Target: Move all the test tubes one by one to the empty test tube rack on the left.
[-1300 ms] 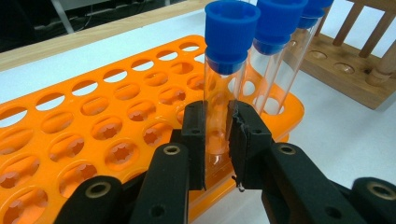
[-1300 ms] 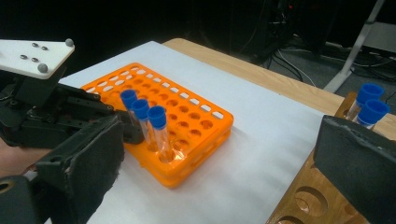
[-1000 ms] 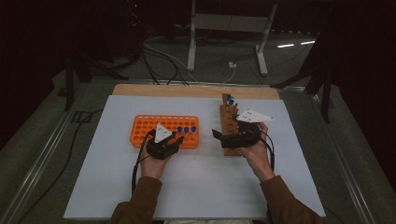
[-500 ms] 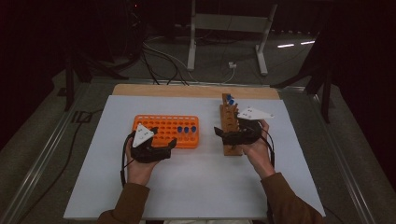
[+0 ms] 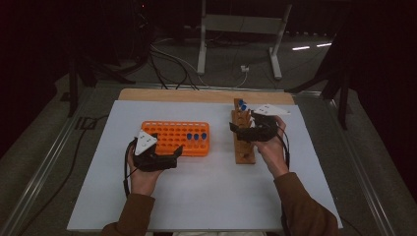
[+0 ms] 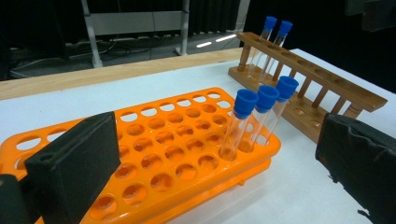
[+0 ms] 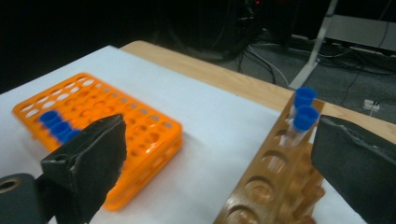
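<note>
2 hands (image 5: pixel 142 169) hover, jaws apart, beside racks (image 5: pixel 175 138).

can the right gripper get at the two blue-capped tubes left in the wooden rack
Probably yes: the right gripper is open beside the wooden rack, and the two tubes stand upright just ahead with nothing between.

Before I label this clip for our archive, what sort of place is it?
Probably a lab-style recording bench: an orange tube rack with blue-capped test tubes, a wooden tube rack, and a white table in a dark room with floor cables.
</note>
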A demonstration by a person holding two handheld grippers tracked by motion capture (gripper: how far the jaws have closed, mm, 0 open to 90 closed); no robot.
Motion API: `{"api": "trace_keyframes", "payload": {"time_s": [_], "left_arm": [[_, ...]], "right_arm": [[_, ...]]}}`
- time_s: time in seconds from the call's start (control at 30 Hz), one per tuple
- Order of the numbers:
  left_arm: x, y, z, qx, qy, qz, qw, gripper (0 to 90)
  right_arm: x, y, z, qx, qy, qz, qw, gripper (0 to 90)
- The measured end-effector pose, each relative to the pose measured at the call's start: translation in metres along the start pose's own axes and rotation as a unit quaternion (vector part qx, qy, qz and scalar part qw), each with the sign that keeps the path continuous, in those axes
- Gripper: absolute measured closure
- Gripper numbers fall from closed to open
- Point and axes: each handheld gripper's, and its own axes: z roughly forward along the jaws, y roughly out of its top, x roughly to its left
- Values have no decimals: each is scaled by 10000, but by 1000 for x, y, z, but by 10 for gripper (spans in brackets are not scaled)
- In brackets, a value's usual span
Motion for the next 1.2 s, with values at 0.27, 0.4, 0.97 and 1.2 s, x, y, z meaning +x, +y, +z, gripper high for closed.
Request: {"api": "trace_keyframes", "payload": {"time_s": [0.27, 0.4, 0.97, 1.2], "left_arm": [[2, -1, 0, -27, 24, -34, 10000, 8], [0, -2, 1, -2, 17, -9, 10000, 8], [-1, -1, 0, -74, -77, -79, 9999, 8], [0, -1, -1, -103, -99, -143, 9998, 8]], "right_arm": [[-17, -1, 10, -3, -193, 174, 9997, 53], [-23, 0, 14, 7, -241, 241, 9994, 51], [-32, 4, 31, 55, -412, 287, 9987, 53], [-38, 0, 38, 131, -509, 384, 9979, 54]]}}
